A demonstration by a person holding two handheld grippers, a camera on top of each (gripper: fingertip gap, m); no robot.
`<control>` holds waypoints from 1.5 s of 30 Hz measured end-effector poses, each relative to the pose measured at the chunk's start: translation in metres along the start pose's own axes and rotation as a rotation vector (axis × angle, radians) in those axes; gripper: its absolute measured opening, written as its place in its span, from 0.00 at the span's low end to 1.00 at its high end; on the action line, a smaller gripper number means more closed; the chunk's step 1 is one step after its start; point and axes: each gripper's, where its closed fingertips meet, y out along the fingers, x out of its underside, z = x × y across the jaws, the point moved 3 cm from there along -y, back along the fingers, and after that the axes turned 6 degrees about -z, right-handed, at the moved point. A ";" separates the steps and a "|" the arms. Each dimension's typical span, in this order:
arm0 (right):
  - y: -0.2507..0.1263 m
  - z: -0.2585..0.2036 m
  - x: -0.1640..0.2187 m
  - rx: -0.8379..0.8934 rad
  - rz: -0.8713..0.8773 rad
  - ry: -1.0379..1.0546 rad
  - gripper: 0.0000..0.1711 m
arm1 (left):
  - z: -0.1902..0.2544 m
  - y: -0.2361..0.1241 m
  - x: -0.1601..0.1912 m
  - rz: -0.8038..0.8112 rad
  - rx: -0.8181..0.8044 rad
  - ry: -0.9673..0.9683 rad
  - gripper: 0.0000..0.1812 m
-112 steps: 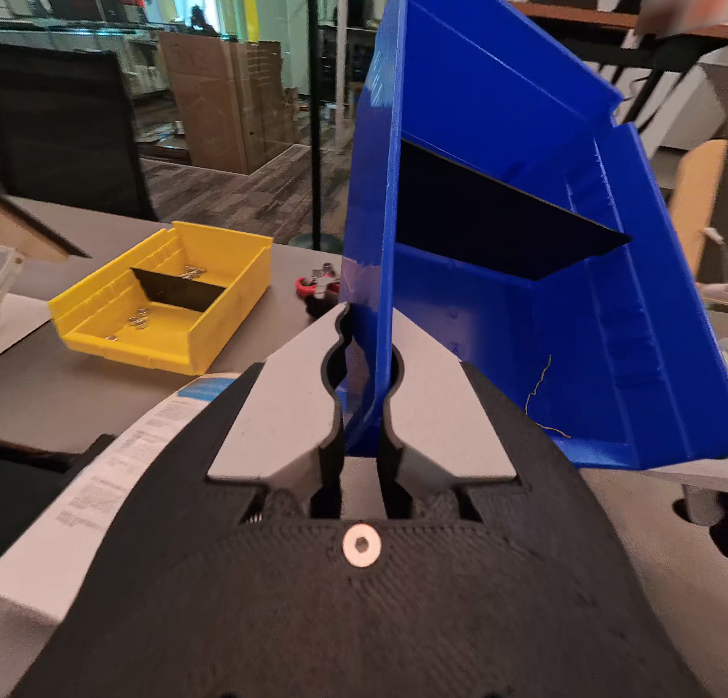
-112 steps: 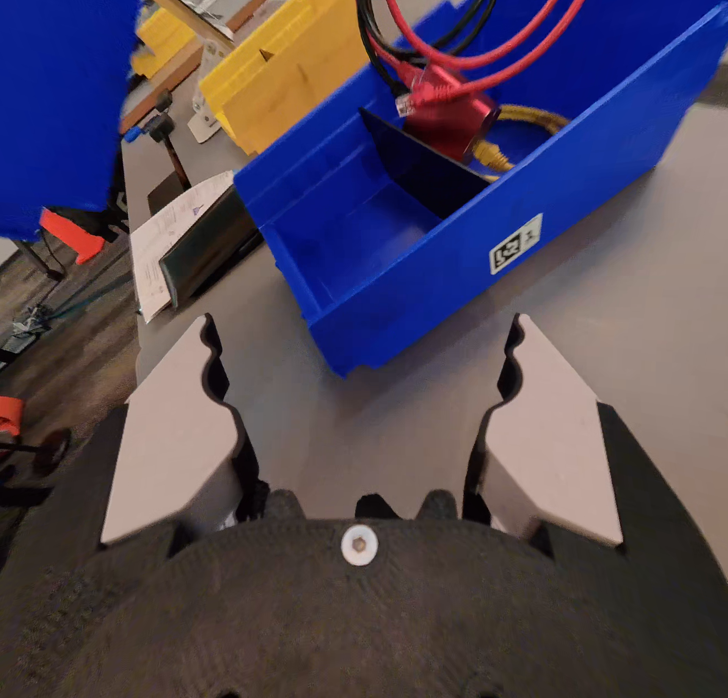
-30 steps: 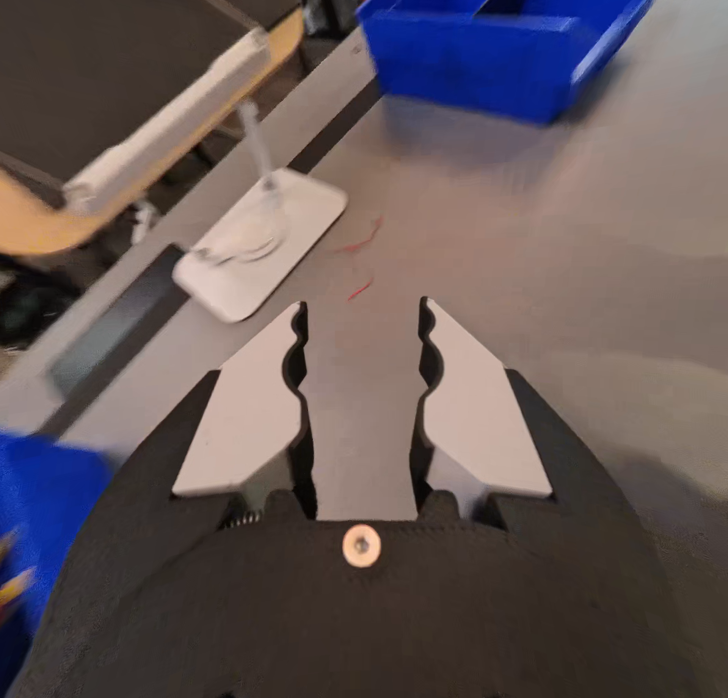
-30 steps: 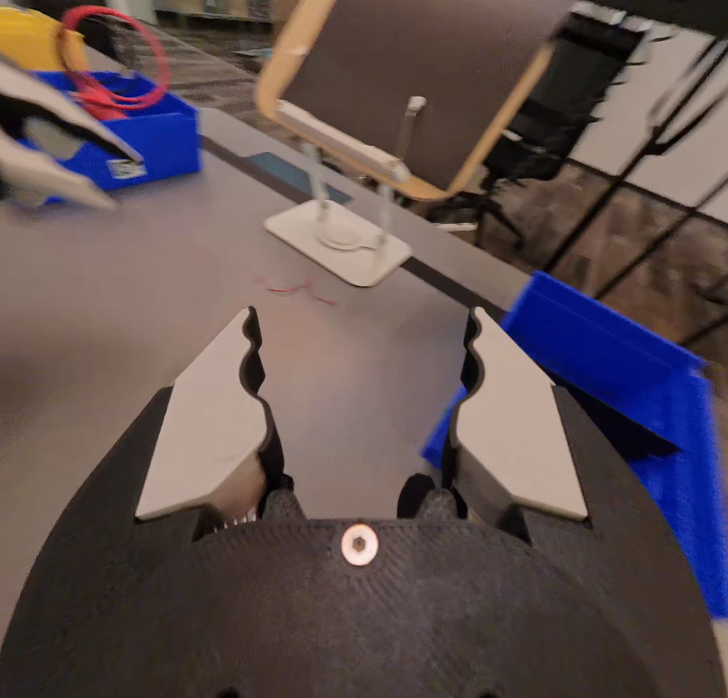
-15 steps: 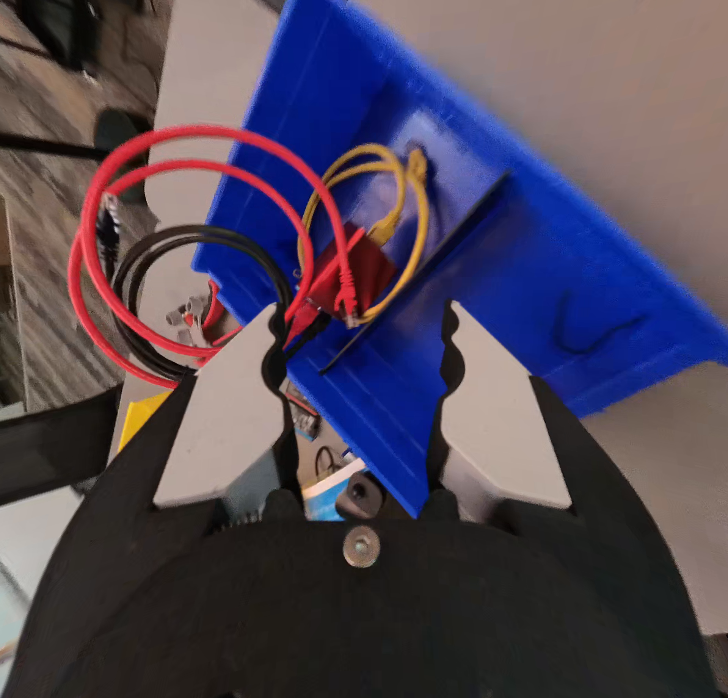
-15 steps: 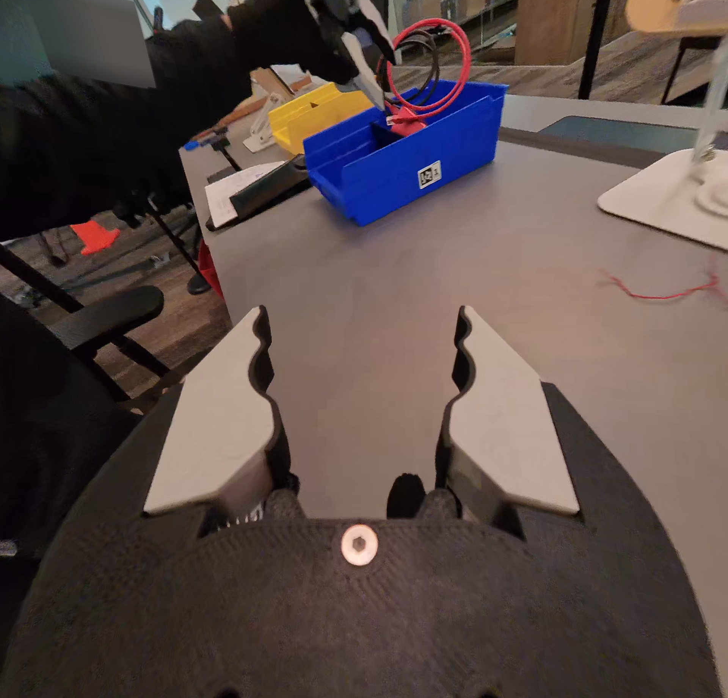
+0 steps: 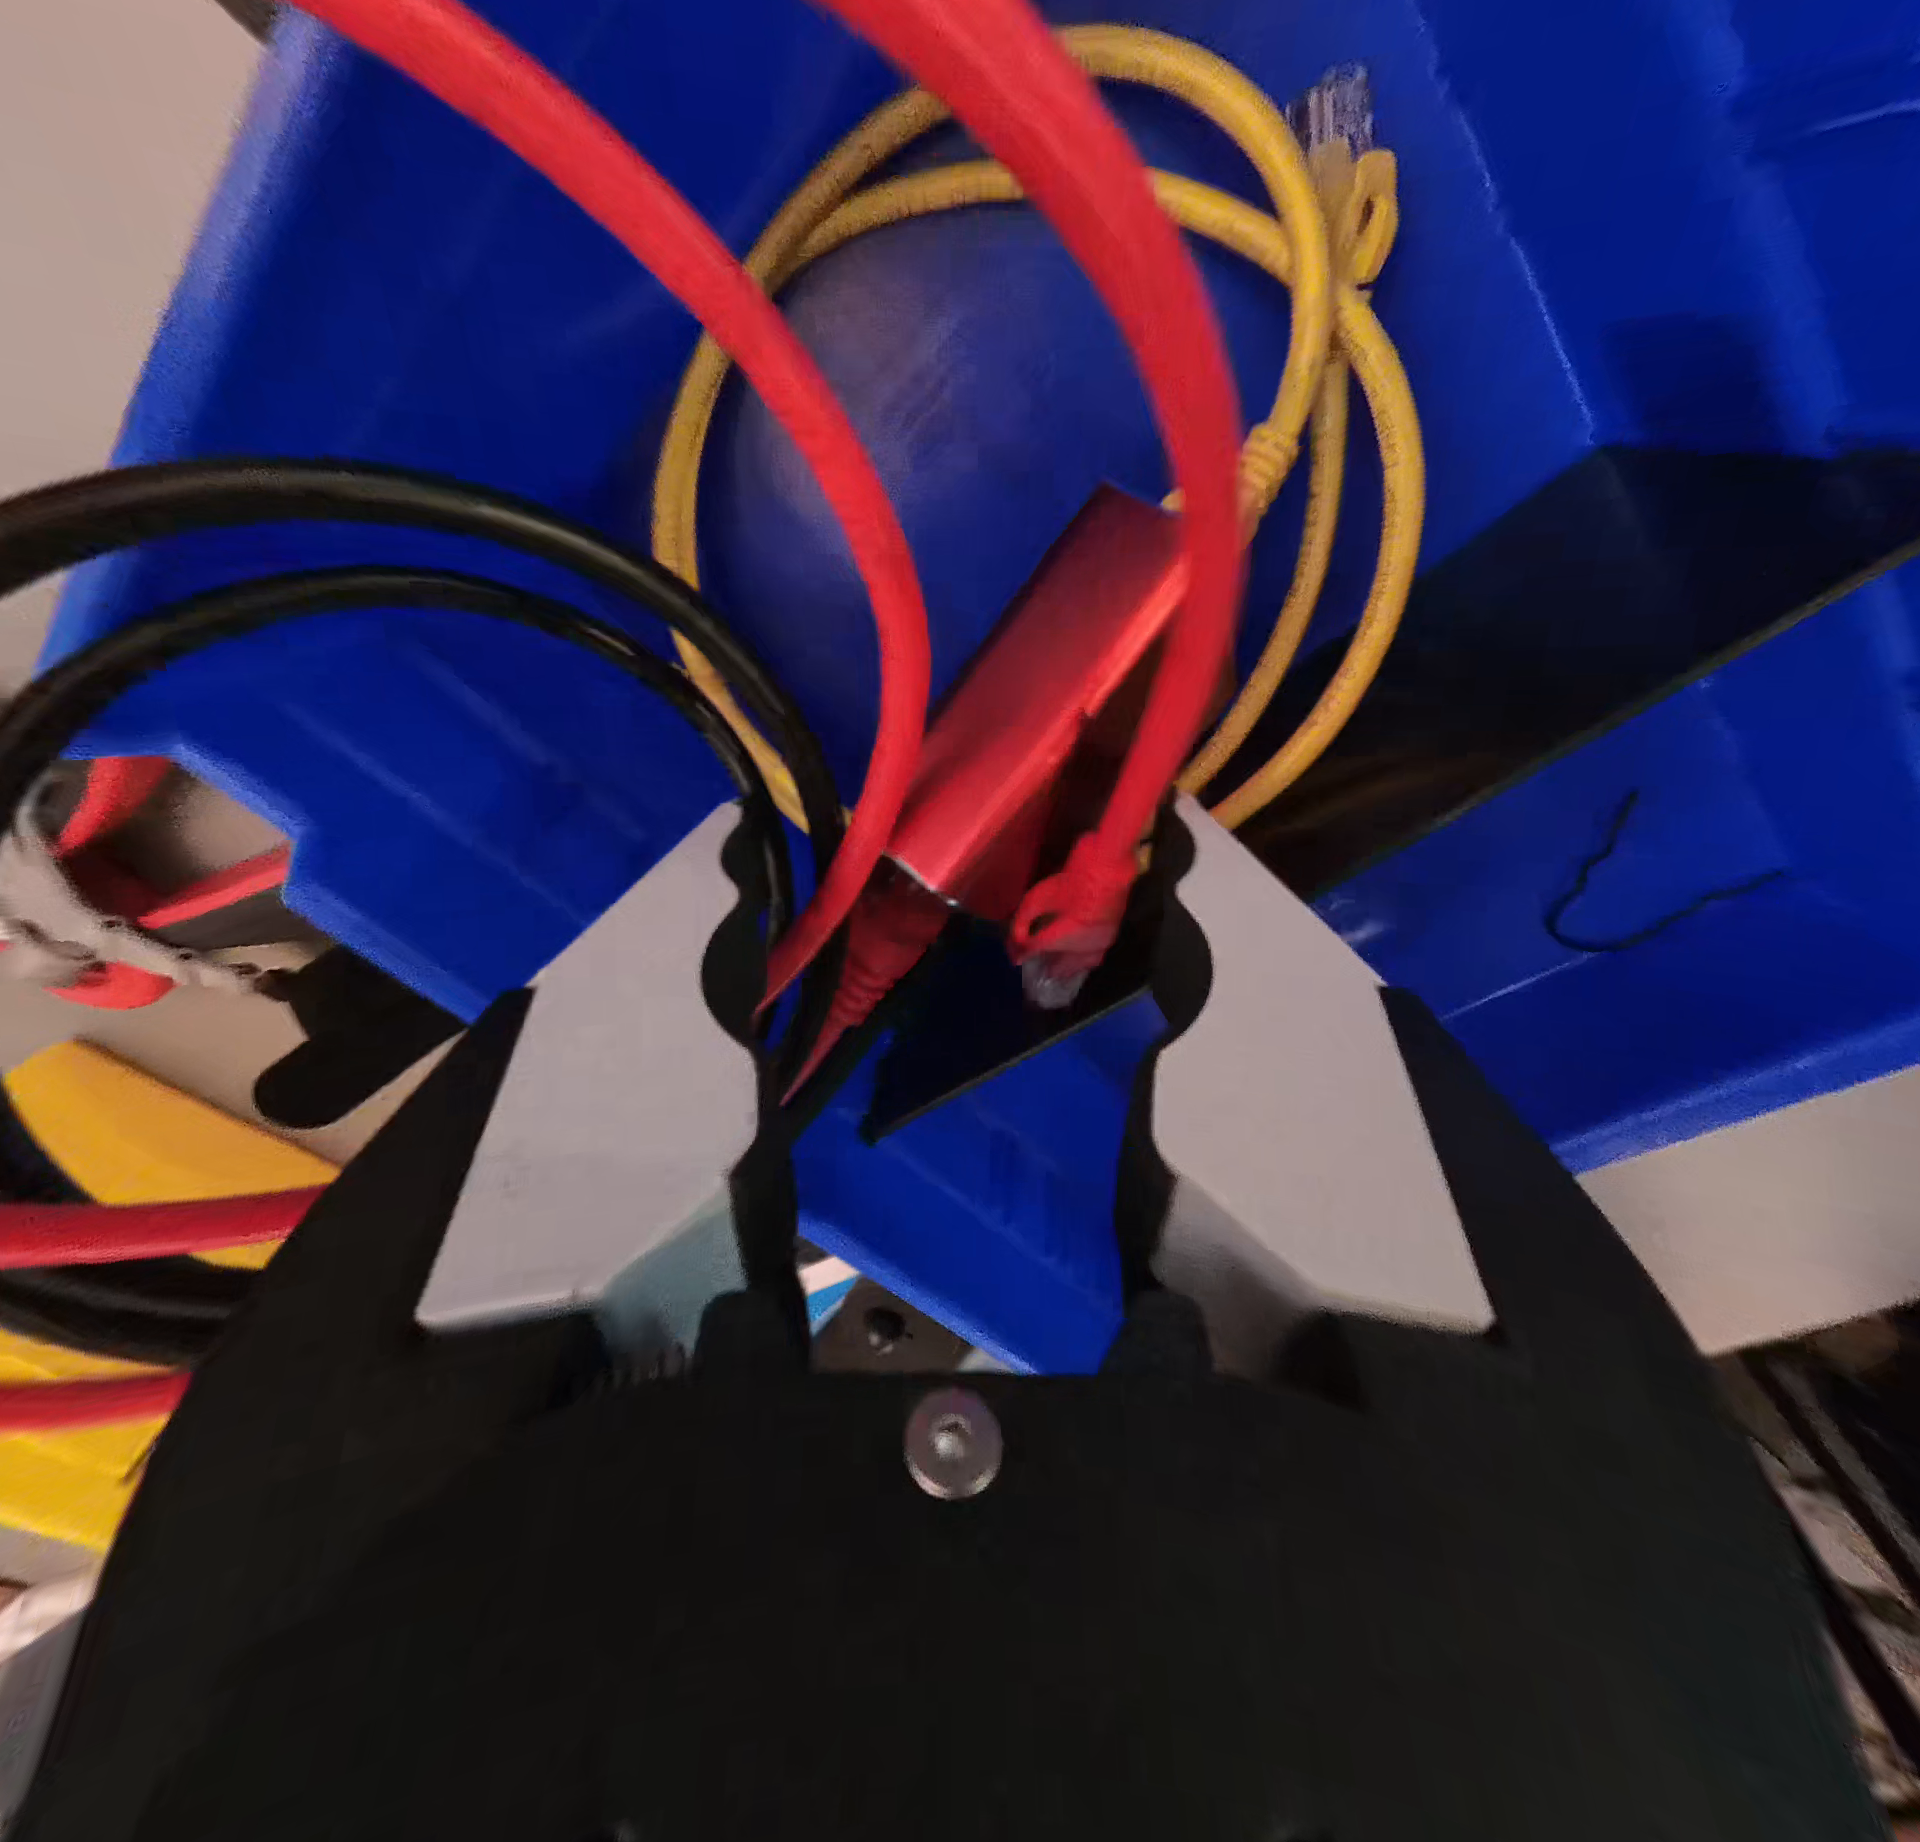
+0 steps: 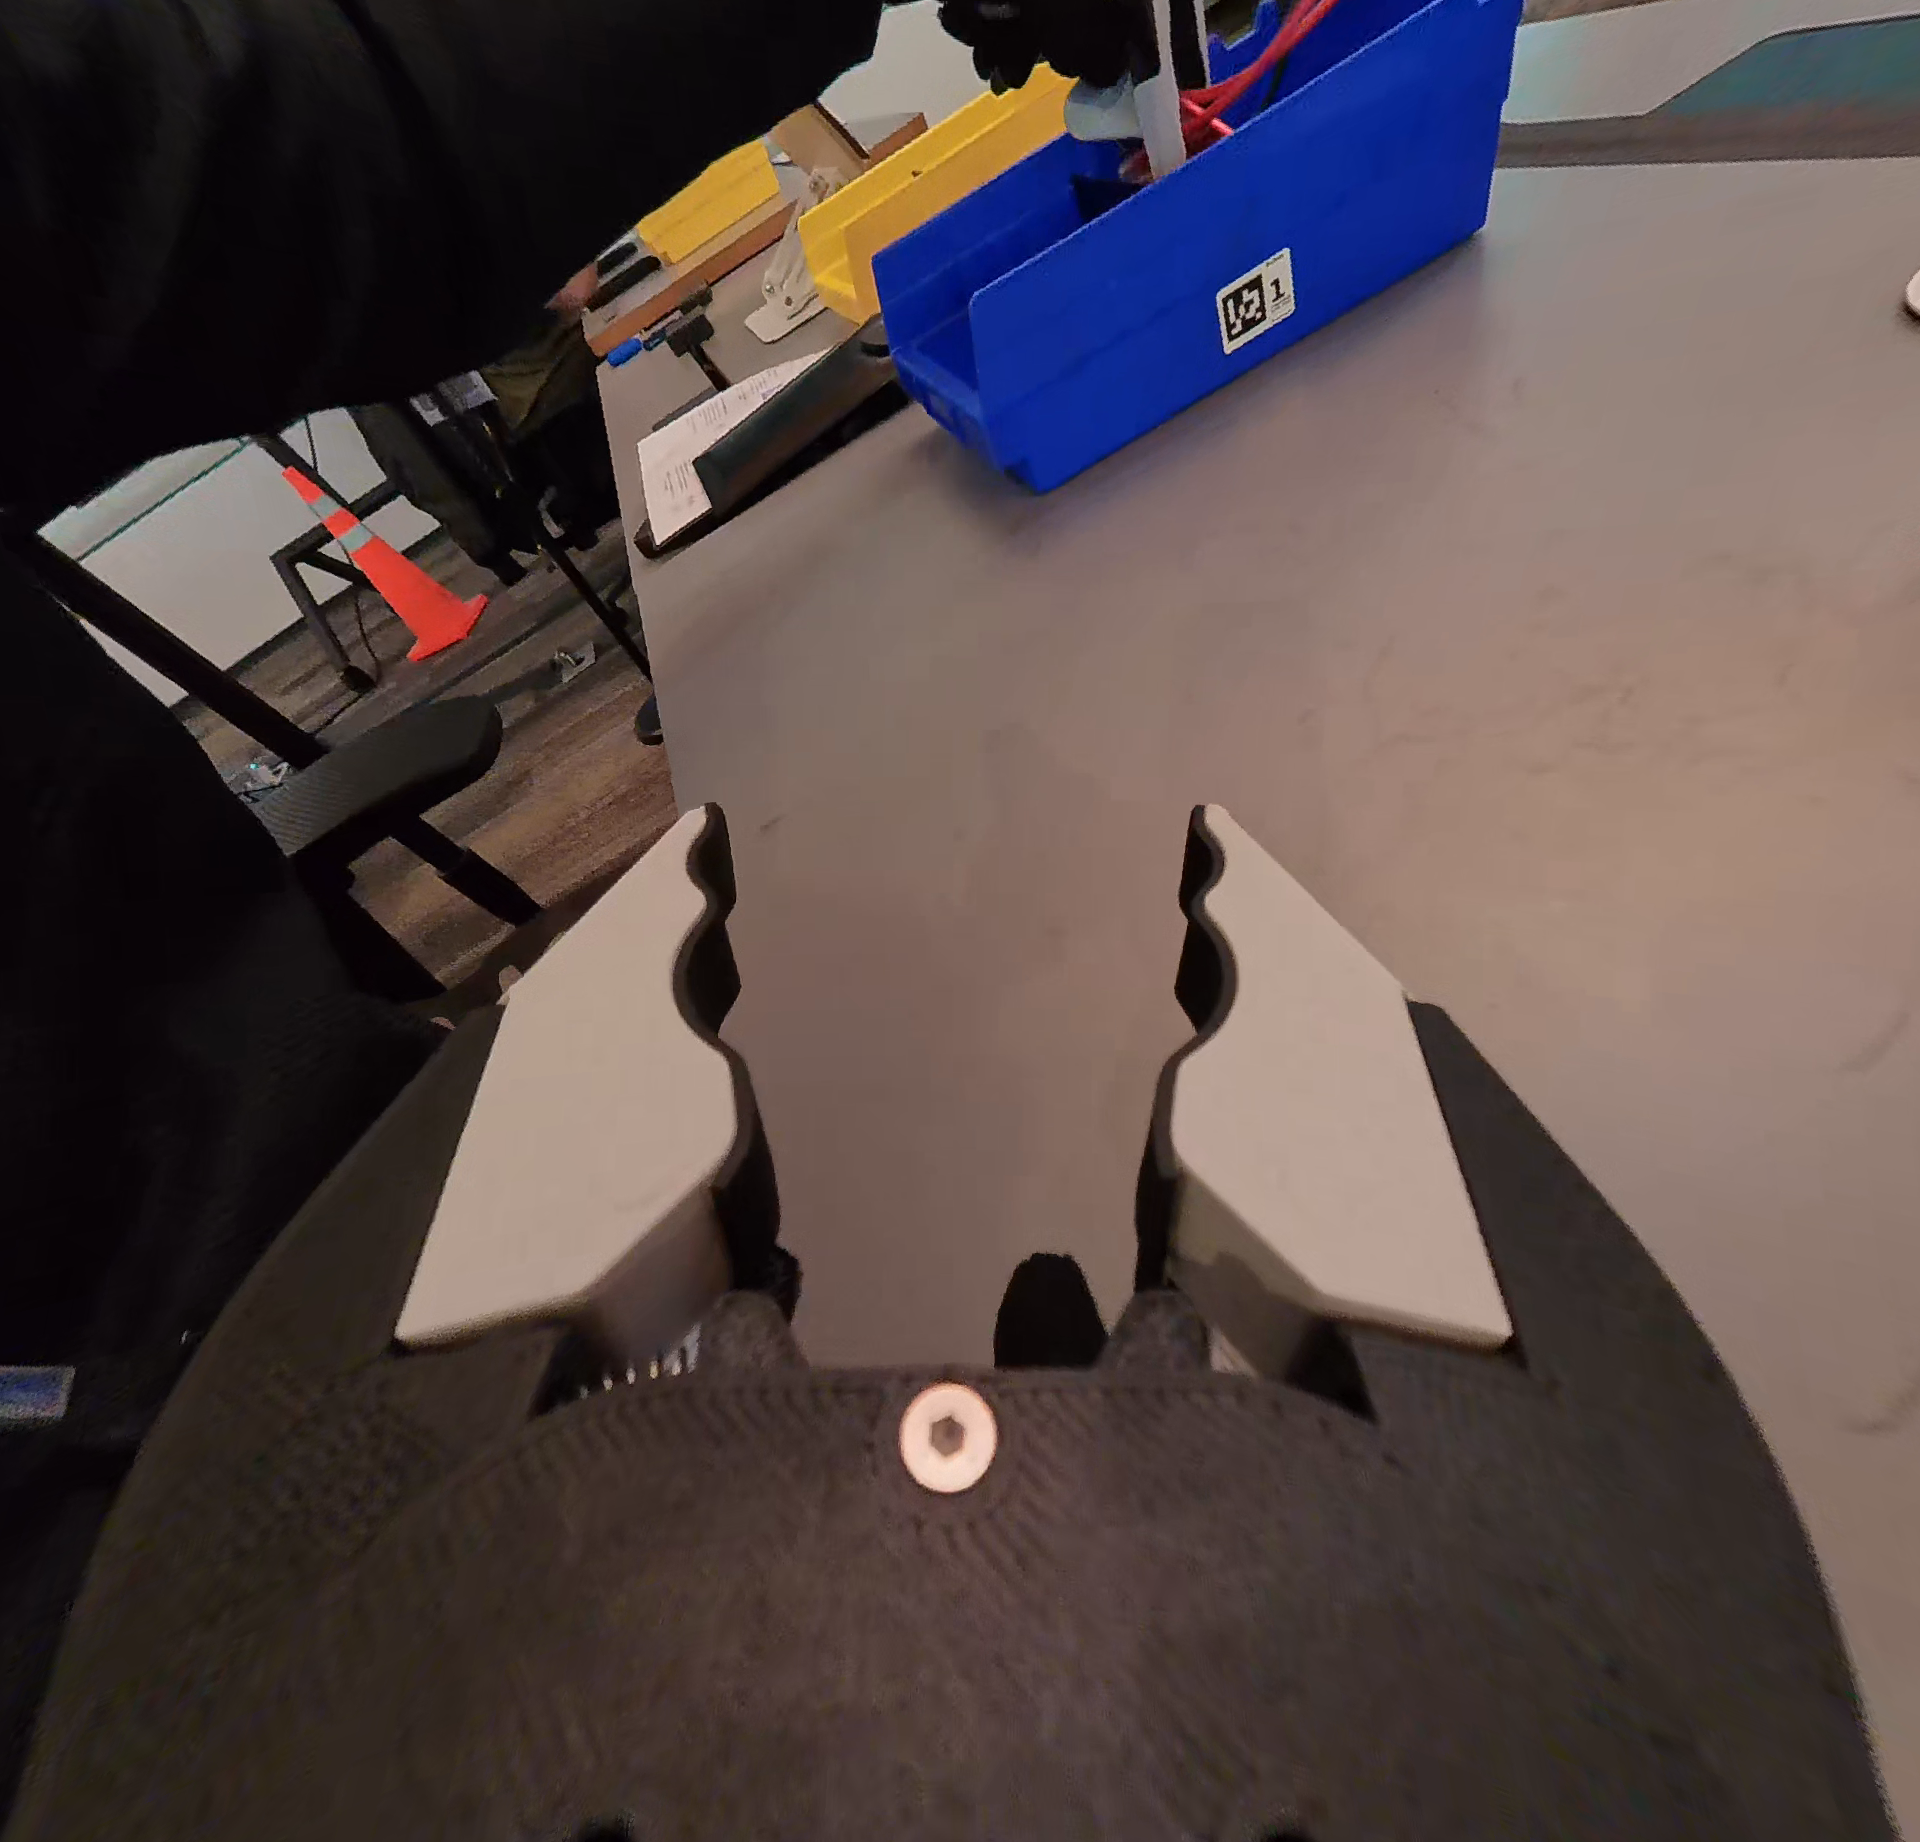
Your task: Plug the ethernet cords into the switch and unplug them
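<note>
My left tool (image 7: 956, 836) is open, fingers spread either side of a red switch (image 7: 1039, 701), nothing gripped. Left fingertip (image 7: 717, 857) sits against the black cord (image 7: 416, 504); right fingertip (image 7: 1205, 847) is just beside a loose red plug (image 7: 1070, 909). The red switch stands tilted in the blue bin (image 7: 416, 338), leaning at the black divider (image 7: 1558, 587). A second red plug end (image 7: 873, 961) lies at the switch's near end; whether it is seated in a port I cannot tell, the view is blurred. Red cord (image 7: 810, 369) loops up and out of the bin toward the lens. Behind the switch, a coiled yellow cord (image 7: 1320, 338) lies on the bin floor, its clear plug (image 7: 1335, 119) at the far side. A yellow bin (image 7: 135, 1138) shows low on the left, outside the blue one.

My right tool (image 8: 956, 836) is open wide and empty, held over bare grey worktop (image 8: 1351, 701), well apart from the bin. Farther off, the blue bin (image 8: 1195, 275) sits near the worktop's far edge with a white tag (image 8: 1255, 298) on its side. My left tool (image 8: 1158, 78) reaches down into it, black sleeve (image 8: 416, 130) above. Red cord (image 8: 1309, 5) rises from the bin. Yellow bins (image 8: 914, 182) stand just behind; papers (image 8: 707, 442) beside them. Beyond the edge, a chair (image 8: 384, 764) and an orange cone (image 8: 405, 577) on the floor.
</note>
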 end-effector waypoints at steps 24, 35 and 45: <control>-0.005 0.009 0.008 -0.002 -0.028 0.015 0.48 | 0.013 -0.031 0.003 0.181 -0.176 0.053 0.24; -0.003 0.004 0.009 0.024 -0.049 -0.029 0.48 | 0.037 -0.128 0.027 0.698 -0.130 -0.148 0.23; -0.003 -0.004 0.008 0.025 -0.059 -0.066 0.48 | 0.137 -0.229 0.029 1.336 0.458 -0.136 0.23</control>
